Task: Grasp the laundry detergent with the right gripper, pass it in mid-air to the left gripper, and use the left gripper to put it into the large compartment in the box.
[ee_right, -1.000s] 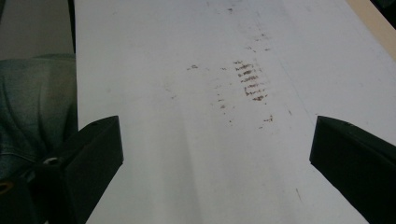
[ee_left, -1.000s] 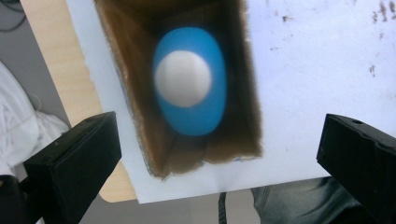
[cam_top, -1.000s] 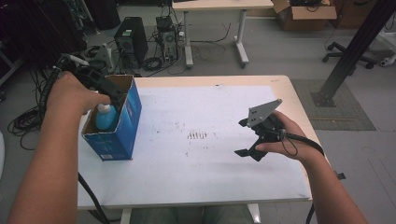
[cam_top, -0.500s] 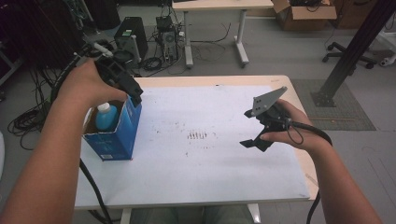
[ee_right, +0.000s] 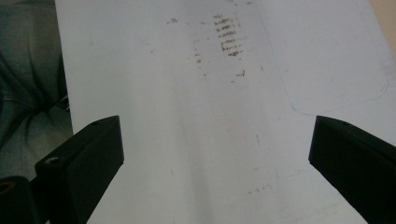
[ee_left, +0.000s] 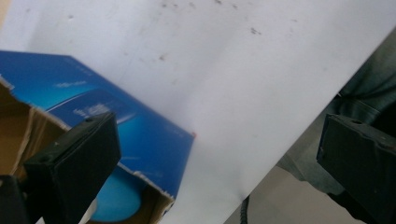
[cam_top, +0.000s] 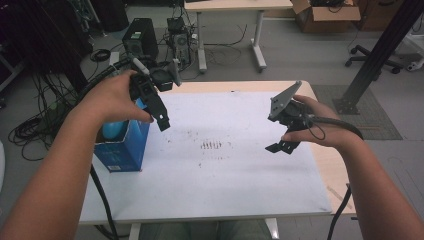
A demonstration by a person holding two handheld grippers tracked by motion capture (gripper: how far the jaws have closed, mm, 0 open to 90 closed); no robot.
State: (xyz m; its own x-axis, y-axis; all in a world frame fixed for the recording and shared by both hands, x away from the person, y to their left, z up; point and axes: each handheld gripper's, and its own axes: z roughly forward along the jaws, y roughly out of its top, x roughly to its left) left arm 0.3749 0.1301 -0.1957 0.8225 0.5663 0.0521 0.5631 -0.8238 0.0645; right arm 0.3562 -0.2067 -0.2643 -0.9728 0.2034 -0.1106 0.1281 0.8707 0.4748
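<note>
Blue box (cam_top: pixel 122 147) is seen standing at the left edge of the table (cam_top: pixel 240 195), its torn top open, with a light blue rounded object (cam_top: pixel 114 131) resting inside it; what that object is cannot be made out, perhaps a bottle or a ball. In the left gripper view the same box (ee_left: pixel 140 135) lies below and between the jaws, the light blue object (ee_left: pixel 116 203) showing through the opening. The left gripper (cam_top: pixel 159 112) is held above the box's inner edge, tilted downward, its jaws spread wide and clamped on nothing. The right gripper (cam_top: pixel 282 137) is held well apart over the right half of the white table surface, near some brown marks (cam_top: pixel 212 145); its jaws are likewise parted and empty.

If the object is to be lifted out, the left gripper would best be squared over the opening first, so that neither jaw catches the torn cardboard rim. A straight descent is advised, with the jaws closed only once both flank the object. The box may tip or slide if a wall is nudged.
</note>
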